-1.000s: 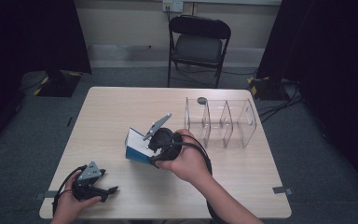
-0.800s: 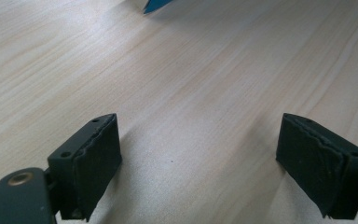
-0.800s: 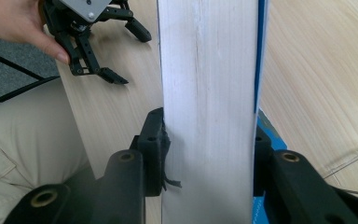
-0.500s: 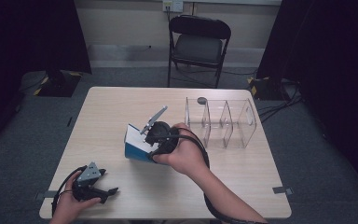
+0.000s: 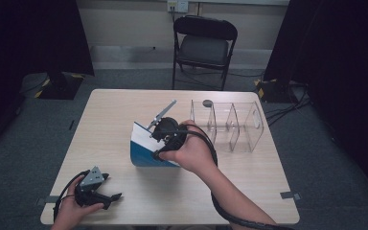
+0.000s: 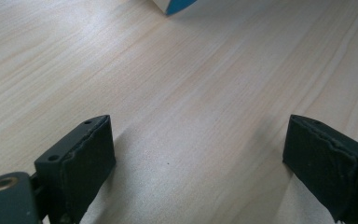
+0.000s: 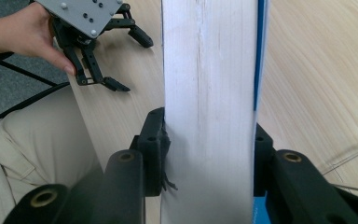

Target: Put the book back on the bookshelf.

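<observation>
While pinched edge-on by right gripper (image 7: 208, 158) jaws, book (image 5: 146, 148) liable to slip, topple on bench (image 5: 115, 115); left gripper (image 6: 205, 154) jaws spread, idle

One book (image 5: 146, 148), two hand-held grippers, one clear divided organizer (image 5: 230, 125) with seemingly three compartments, one chair (image 5: 203, 48).

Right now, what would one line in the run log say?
right gripper: shut on book, tilted on table | left gripper: open, idle | organizer: empty
</observation>
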